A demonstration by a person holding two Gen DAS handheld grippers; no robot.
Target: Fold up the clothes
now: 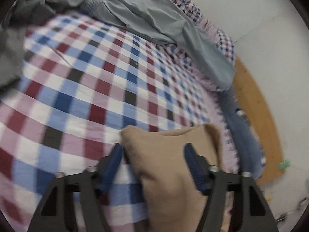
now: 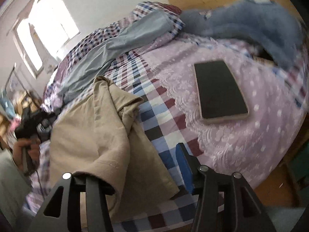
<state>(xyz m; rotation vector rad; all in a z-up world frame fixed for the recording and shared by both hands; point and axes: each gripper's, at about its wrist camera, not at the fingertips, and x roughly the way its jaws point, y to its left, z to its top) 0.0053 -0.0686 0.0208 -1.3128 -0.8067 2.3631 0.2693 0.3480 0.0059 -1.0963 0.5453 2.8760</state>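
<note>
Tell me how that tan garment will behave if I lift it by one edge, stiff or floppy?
Probably floppy: the tan garment already slumps in soft folds and drapes over the right gripper. It looks light and thin, so it would likely sag and unfold from a single grip. It may drag a little across the checked bedsheet rather than slide freely.

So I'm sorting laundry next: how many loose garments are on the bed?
3, maybe more hidden: tan garment nearest the fingers, grey-blue garment on the checked bedding, blue jeans at the far edge.

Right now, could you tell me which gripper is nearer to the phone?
Right. The right gripper points over the bed toward the phone; the left gripper is farther left, beyond the tan garment.
</note>
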